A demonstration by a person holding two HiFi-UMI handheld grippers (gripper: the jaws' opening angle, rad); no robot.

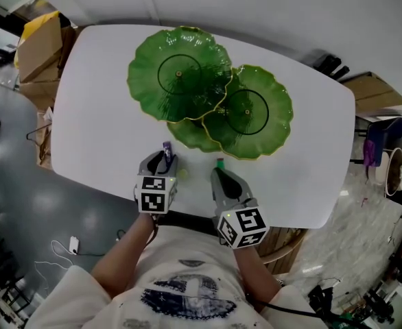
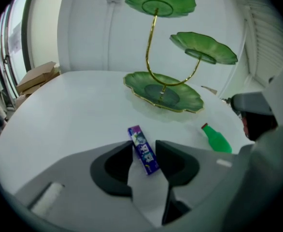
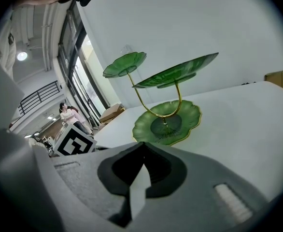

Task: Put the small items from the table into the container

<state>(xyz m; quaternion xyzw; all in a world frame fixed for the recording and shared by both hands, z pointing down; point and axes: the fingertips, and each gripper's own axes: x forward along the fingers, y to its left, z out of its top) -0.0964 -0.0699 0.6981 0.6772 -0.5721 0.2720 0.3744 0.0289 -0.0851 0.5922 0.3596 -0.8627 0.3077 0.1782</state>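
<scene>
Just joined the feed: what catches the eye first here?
A green three-tier leaf stand dominates the middle of the white table. Near the front edge, a purple pack lies between the jaws of the open left gripper, with a small green bottle just to its right.

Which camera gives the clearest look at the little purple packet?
The left gripper view: the purple packet lies whole between the left gripper's parted jaws. The head view shows just its purple tip past that gripper. The right gripper view misses it.
</scene>
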